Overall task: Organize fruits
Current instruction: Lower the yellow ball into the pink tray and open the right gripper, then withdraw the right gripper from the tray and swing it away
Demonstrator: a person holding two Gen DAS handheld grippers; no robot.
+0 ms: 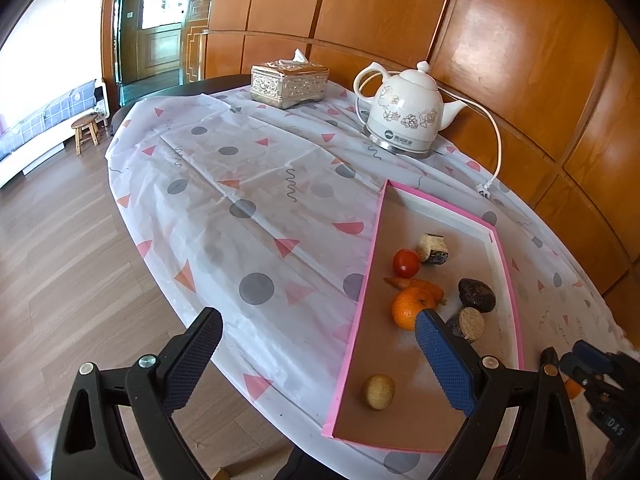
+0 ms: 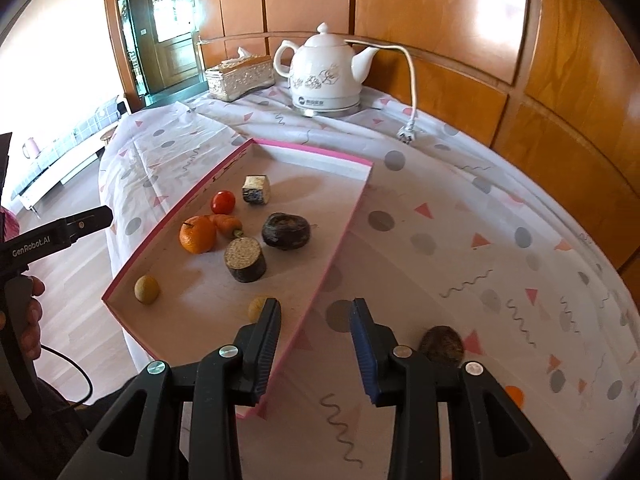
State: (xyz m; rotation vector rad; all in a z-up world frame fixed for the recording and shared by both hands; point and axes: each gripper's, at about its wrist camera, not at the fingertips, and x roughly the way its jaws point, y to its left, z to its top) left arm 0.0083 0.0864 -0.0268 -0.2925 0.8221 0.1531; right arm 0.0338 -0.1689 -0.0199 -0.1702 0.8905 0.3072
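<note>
Fruit mostly sits in the pink-rimmed tray (image 2: 338, 236) on the counter (image 2: 460, 216) — an orange (image 2: 197, 234), a tomato (image 2: 223, 202), a carrot (image 2: 228, 224), two small yellowish round pieces (image 2: 147, 289) and several dark chunks. One brown round piece (image 2: 442, 345) lies on the cloth outside the tray, just right of the right tongs (image 2: 316, 312), with an orange scrap (image 2: 514, 395) nearer the edge.

Right tongs are parted and empty, straddling the tray's near wall and angled steeply down. To do the next pick well, I would swing them right, centre the pads over the brown piece and close gently so it cannot roll.

Left tongs (image 1: 320, 330) hang wide and empty over the tray's left rim — tilted down, idle.
</note>
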